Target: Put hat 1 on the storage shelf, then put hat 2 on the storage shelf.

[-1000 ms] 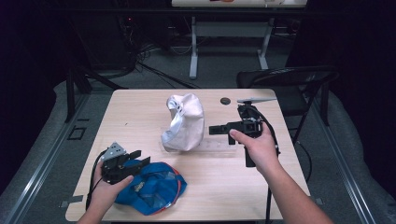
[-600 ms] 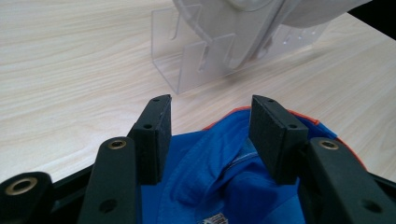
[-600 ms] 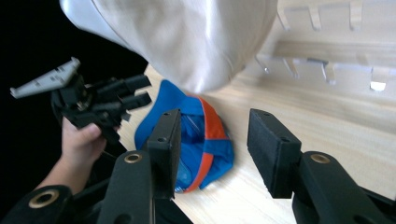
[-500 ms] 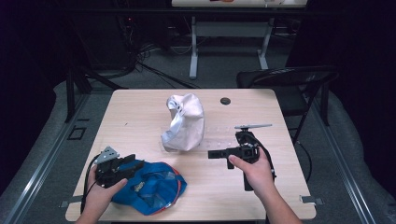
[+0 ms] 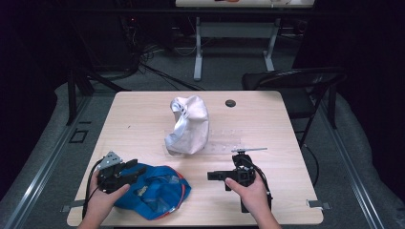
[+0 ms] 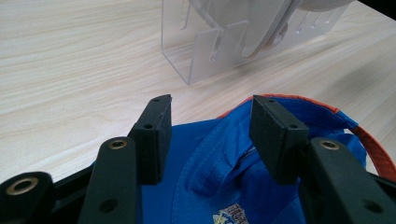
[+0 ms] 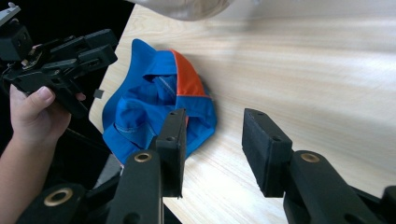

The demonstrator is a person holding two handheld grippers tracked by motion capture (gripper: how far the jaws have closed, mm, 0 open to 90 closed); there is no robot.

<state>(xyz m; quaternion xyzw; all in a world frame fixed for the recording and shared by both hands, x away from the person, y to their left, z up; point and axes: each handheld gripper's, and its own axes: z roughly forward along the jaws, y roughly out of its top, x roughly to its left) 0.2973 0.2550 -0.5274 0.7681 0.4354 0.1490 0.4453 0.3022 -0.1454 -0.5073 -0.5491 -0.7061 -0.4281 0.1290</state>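
A blue cap with an orange brim edge lies upside down at the table's near left. My left gripper hovers at its left rim, open, its jaws spread over the blue cap without pressing on it. My right gripper sits low near the front edge, pointing left at the blue cap. It is open and its jaws have just been closing a little, with nothing between them. A white cap rests on a clear stand mid-table. The right gripper view shows the left gripper in a hand.
A small black round disc lies at the far side of the table. A dark folding chair stands off the right far corner. Cables and a white frame are on the floor behind.
My right gripper has dropped from beside the white cap down toward the near edge of the table, right of the blue cap. The left gripper has barely shifted.
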